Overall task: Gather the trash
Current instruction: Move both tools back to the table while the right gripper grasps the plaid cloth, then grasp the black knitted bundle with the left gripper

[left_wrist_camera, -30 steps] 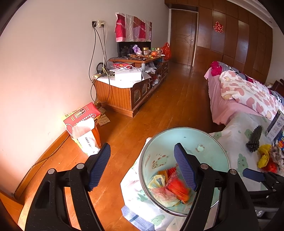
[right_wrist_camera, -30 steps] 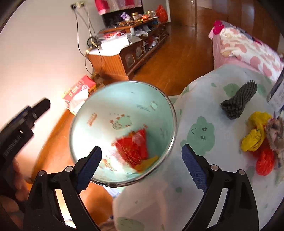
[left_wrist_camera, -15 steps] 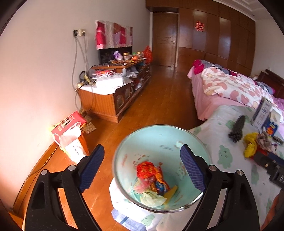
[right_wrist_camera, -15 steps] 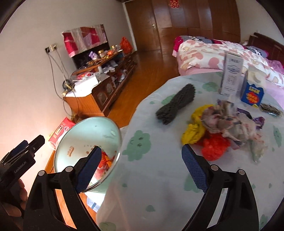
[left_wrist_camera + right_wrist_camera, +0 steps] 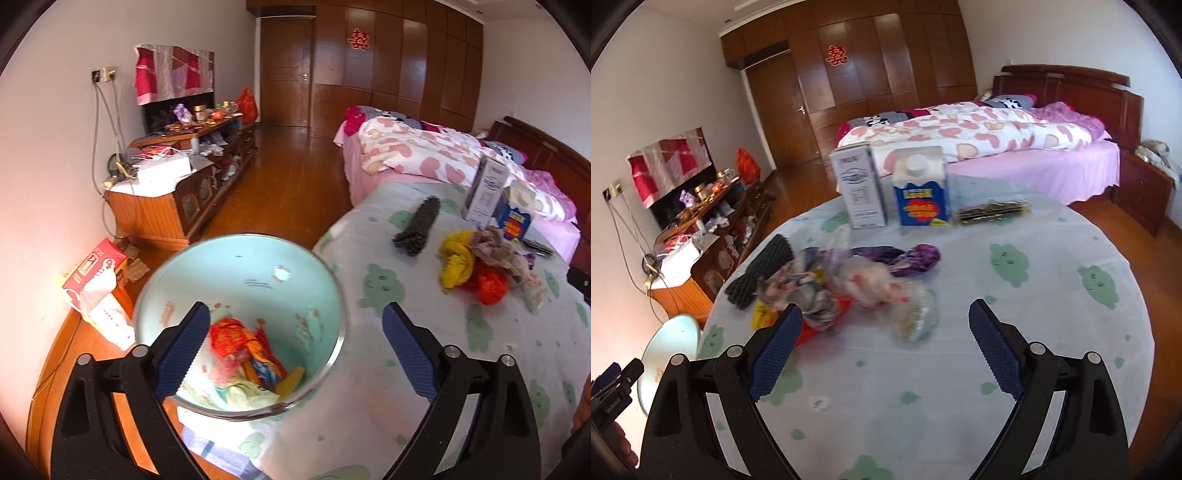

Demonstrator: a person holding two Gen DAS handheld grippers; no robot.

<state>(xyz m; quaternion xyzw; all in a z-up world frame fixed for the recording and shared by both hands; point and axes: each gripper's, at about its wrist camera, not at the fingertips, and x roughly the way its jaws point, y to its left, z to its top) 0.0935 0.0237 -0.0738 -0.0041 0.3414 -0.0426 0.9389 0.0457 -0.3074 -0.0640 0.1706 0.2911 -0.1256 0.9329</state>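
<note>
A pale green trash bin (image 5: pixel 295 266) stands at the table's left edge and holds red and yellow wrappers (image 5: pixel 240 343); it also shows in the right wrist view (image 5: pixel 670 343). My left gripper (image 5: pixel 293 350) is open and empty above the bin's rim. A pile of crumpled wrappers and bags (image 5: pixel 864 284) lies on the round table (image 5: pixel 1052 314), with yellow and red bags (image 5: pixel 469 269) among them. My right gripper (image 5: pixel 884 347) is open and empty just in front of the pile.
A black foam strip (image 5: pixel 761 273), a white carton (image 5: pixel 858 190), a blue juice carton (image 5: pixel 921 192) and a dark packet (image 5: pixel 991 212) sit on the table. A bed (image 5: pixel 997 136) stands behind. A wooden cabinet (image 5: pixel 166 199) and a red box (image 5: pixel 96 262) are by the left wall.
My right gripper has swung right from over the bin to face the trash pile on the table. My left gripper has shifted right over the bin's rim. Both stay open.
</note>
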